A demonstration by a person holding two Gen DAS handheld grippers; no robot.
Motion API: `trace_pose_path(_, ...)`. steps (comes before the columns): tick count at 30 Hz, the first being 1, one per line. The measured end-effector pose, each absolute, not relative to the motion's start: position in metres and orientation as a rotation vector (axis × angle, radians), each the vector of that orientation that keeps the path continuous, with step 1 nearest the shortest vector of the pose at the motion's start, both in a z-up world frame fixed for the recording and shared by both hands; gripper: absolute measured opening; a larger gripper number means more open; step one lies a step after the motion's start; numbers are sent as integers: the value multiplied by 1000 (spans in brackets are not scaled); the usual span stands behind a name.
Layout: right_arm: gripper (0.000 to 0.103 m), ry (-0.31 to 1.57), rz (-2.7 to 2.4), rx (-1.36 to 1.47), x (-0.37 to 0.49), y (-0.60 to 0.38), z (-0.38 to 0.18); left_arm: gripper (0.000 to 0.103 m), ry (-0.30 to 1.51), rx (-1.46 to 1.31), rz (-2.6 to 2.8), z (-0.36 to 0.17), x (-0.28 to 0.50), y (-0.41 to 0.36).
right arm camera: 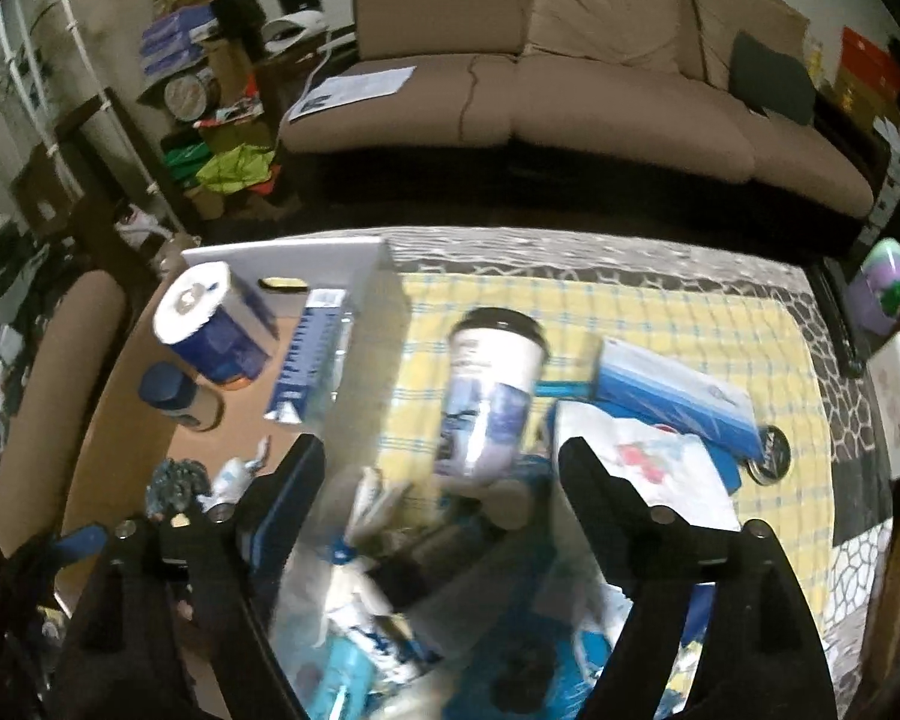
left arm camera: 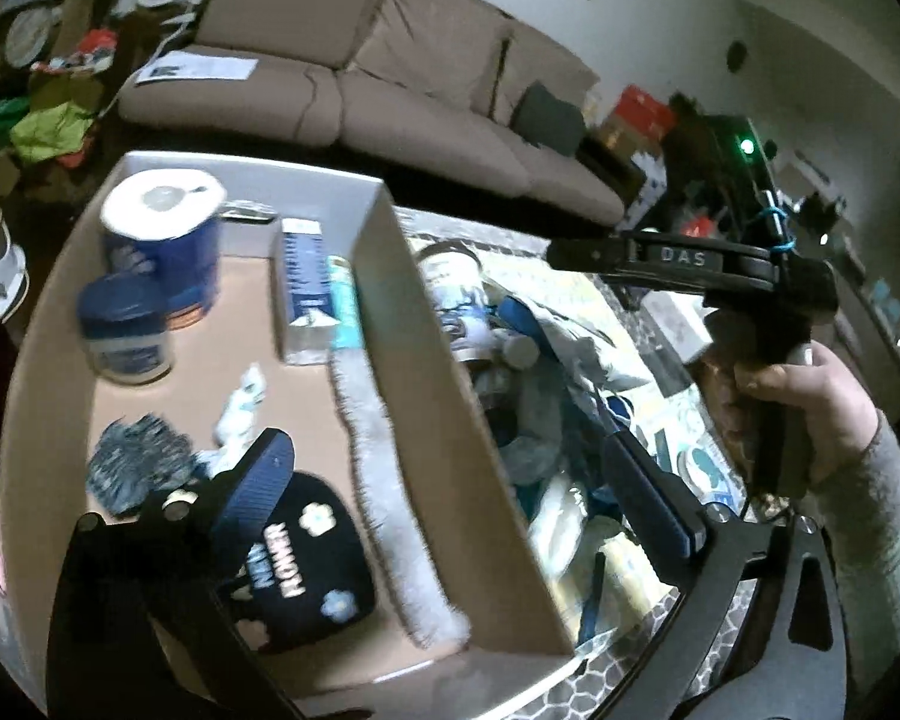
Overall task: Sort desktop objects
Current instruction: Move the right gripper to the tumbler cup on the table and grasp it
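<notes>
Blur smears most of the loose heap of blue and white packets [right arm camera: 390, 630] beneath the right gripper [right arm camera: 441, 474], so few of its items can be told apart, and the gripper's jaws stand wide apart with nothing pressed between them. Clearer on the yellow checked cloth [right arm camera: 660, 312] are a white cylindrical tub with a black lid [right arm camera: 489, 384], its label unreadable, and a long blue and white box [right arm camera: 672, 390] lying on its side. The left gripper [left arm camera: 450, 480] also stands wide open and empty, one finger over the open cardboard box [left arm camera: 432, 360], the other over the heap. Inside the box stand a white paper roll in a blue wrapper [left arm camera: 165, 234], a blue-lidded jar [left arm camera: 126, 330] and a tall blue and white carton [left arm camera: 306, 294], all with print too soft to read. A black cap with white flowers [left arm camera: 297, 564] is partly hidden by the left gripper's finger; its upside-down lettering seems to read "FLOWER". A white fluffy strip [left arm camera: 390, 498] lies along the box's inner wall. The right gripper's body shows "DAS" in the left wrist view, gripped by a hand [left arm camera: 810, 414] in a grey sleeve.
</notes>
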State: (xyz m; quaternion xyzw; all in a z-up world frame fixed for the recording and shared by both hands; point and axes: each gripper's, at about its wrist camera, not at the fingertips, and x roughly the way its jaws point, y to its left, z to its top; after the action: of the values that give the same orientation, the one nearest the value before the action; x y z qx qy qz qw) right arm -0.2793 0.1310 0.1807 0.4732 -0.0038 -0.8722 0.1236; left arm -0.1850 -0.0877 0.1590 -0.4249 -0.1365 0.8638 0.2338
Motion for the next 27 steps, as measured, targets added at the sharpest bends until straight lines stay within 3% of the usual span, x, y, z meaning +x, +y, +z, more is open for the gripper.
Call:
trace_pose_path(7,88,-109,-2508,1462,-330,158,151,103,-323,-1221,2364,162,-236,-35)
trace_pose_path(20,89,-71,-2337,1717,-431,140,61,103,-135,-1254,2388,142,-274,13)
trace_pose_path(23,83,-107,-2294,1737,-436,141,50,103,-132,-1272,2376,136,-279,15)
trace_pose_path(27,82,-151,-2308,1698,-428,148,57,103,-155,-1281,2361,131,-278,13)
